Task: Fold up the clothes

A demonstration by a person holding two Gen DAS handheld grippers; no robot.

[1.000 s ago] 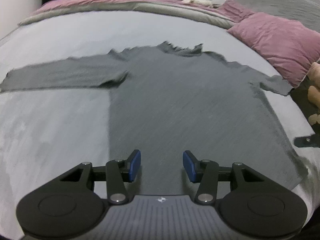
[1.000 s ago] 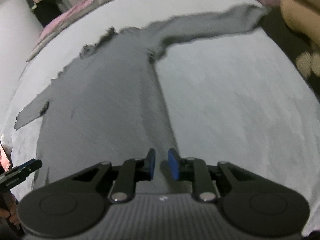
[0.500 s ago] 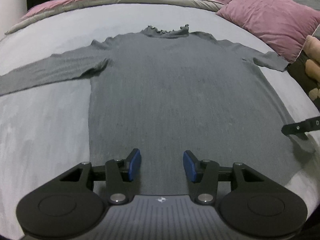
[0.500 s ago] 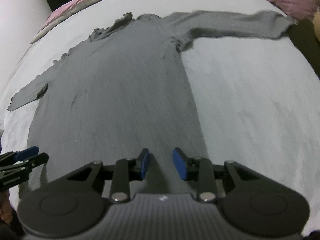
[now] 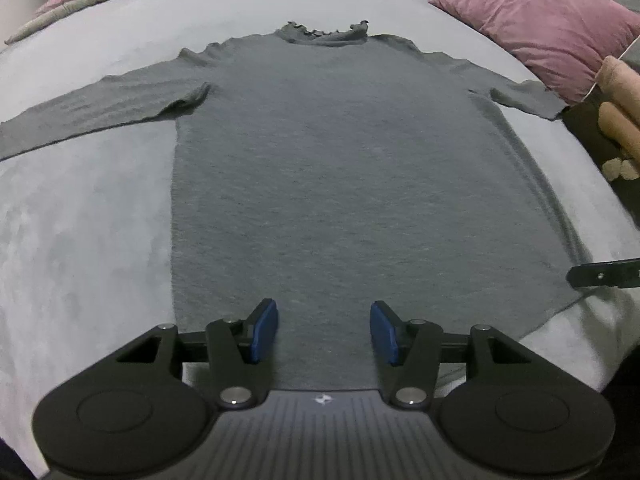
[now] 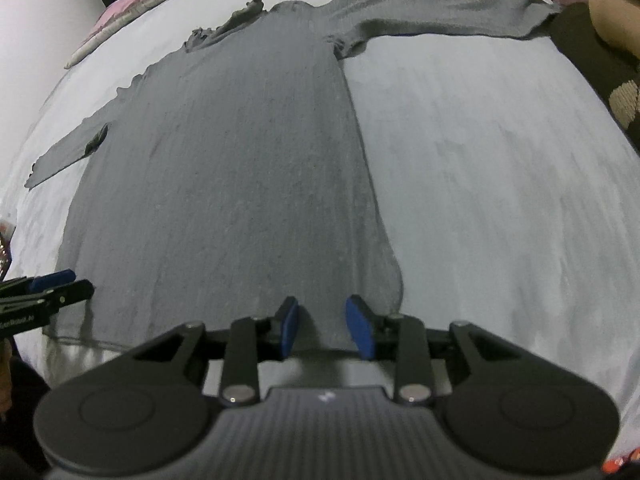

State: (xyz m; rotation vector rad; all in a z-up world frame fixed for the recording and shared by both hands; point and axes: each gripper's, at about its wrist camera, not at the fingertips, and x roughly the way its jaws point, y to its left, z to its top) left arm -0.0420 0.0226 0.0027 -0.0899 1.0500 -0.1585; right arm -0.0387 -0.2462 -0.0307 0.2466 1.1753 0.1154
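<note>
grey long-sleeved top [image 5: 340, 168] lies flat, front up, on the pale bedspread [image 5: 80, 240], ruffled collar at the far end, both sleeves out to the sides, hem nearest me. nothing is folded yet, so i judge the step in hand to be taking the hem at both bottom corners for the first fold.

to do it well i'd want each gripper right at the hem edge, pads straddling both layers, both grips taken evenly so the cloth lifts without skewing. the knit looks soft and thin, so a shallow bite could catch only the top layer.

my left gripper [image 5: 324, 330] hangs over the hem towards its left side, jaws about half open and just been widening, with cloth showing beneath the gap but no pad pressing on it. my right gripper [image 6: 326, 330] sits over the hem near the right bottom corner, jaws narrower, also just been opening, fabric under them and nothing pinched. in the right wrist view i see the left tool's tips at the far left edge, beside the other corner. a pink pillow [image 5: 540, 24] lies beyond the right sleeve, well clear.
</note>
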